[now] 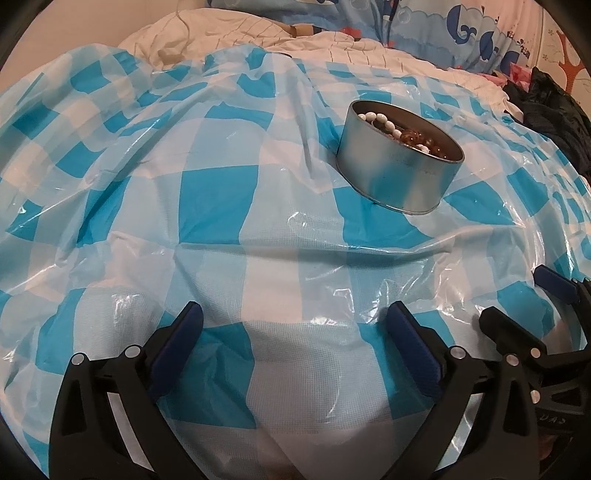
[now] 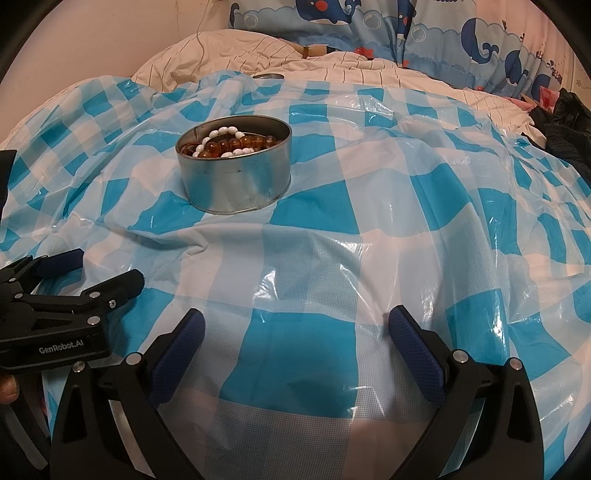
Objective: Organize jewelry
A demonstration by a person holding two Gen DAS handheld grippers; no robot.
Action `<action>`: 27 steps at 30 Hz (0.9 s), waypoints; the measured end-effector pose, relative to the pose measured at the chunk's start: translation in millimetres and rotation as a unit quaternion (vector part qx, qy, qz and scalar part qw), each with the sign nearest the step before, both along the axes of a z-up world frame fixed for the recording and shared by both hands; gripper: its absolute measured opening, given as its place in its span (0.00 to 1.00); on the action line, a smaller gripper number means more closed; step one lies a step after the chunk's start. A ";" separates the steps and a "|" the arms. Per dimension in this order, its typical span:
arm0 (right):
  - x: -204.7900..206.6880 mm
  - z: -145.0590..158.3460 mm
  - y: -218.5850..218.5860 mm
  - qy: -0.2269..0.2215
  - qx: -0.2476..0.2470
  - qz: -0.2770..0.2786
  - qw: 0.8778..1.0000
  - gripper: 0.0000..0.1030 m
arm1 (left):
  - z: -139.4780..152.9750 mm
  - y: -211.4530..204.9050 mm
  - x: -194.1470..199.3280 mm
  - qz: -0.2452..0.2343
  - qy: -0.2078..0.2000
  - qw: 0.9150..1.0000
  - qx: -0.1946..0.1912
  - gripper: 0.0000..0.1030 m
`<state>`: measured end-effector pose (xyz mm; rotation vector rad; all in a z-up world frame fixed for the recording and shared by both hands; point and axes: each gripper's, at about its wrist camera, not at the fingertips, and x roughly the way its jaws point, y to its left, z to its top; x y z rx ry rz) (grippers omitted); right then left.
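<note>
A round silver tin (image 1: 399,166) stands on the blue-and-white checked plastic sheet (image 1: 221,192); it also shows in the right wrist view (image 2: 236,181). Inside lie a white bead bracelet (image 2: 221,138) and an amber bead bracelet (image 2: 236,144); both show in the left wrist view too, white beads (image 1: 376,119) and amber beads (image 1: 413,136). My left gripper (image 1: 295,317) is open and empty, near the sheet, well short of the tin. My right gripper (image 2: 295,321) is open and empty, also short of the tin. Each gripper shows at the other view's edge, the right (image 1: 524,295) and the left (image 2: 99,266).
The sheet covers a rumpled bed with a white striped quilt (image 2: 258,51) behind it. A whale-print pillow (image 2: 424,33) lies at the back. Dark clothing (image 1: 554,110) is piled at the right edge. A metal lid-like disc (image 2: 268,76) sits at the sheet's far edge.
</note>
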<state>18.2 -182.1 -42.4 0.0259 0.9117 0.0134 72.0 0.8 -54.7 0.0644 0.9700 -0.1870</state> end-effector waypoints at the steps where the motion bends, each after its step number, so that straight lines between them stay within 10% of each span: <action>1: 0.4 0.3 0.0 0.000 0.000 0.000 1.000 0.93 | -0.1 -0.5 0.5 0.000 0.001 1.000 0.001 0.93; 27: -0.1 0.1 0.7 0.000 -0.001 0.000 1.000 0.93 | -0.8 -1.6 4.5 0.001 0.000 1.000 0.003 0.93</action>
